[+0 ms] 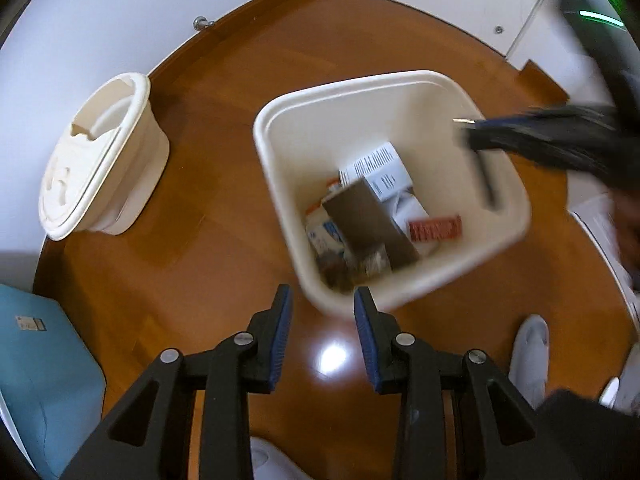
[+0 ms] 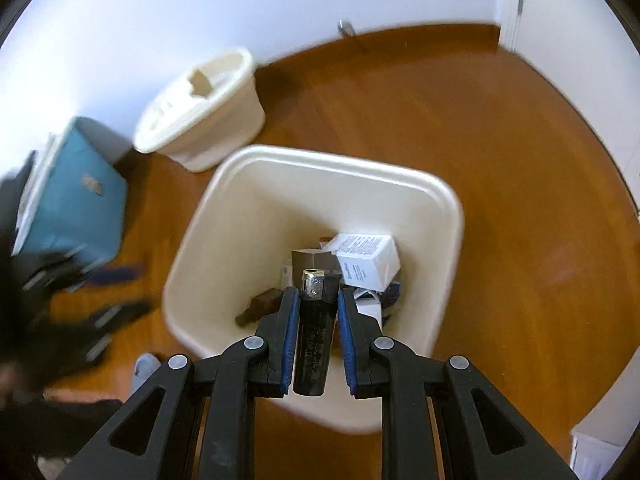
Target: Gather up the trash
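A cream open bin [image 1: 280,184] [image 2: 248,208] stands on the wooden floor and holds trash: a white printed box [image 1: 380,172] [image 2: 366,260], a brown carton [image 1: 368,220] and a red packet [image 1: 435,227]. My right gripper [image 2: 318,300] hangs over the bin with a black lighter [image 2: 314,344] between its fingers; the jaws look slightly parted around it. In the left wrist view it shows blurred over the bin's right rim [image 1: 480,136]. My left gripper [image 1: 322,300] is open and empty just in front of the bin's near edge.
A second cream bin with a slotted lid [image 1: 92,160] [image 2: 200,108] stands by the white wall. A teal box [image 1: 44,380] [image 2: 76,200] lies at the left. White slippers [image 1: 528,352] are on the floor near me. A door stop [image 1: 202,22] sits at the skirting.
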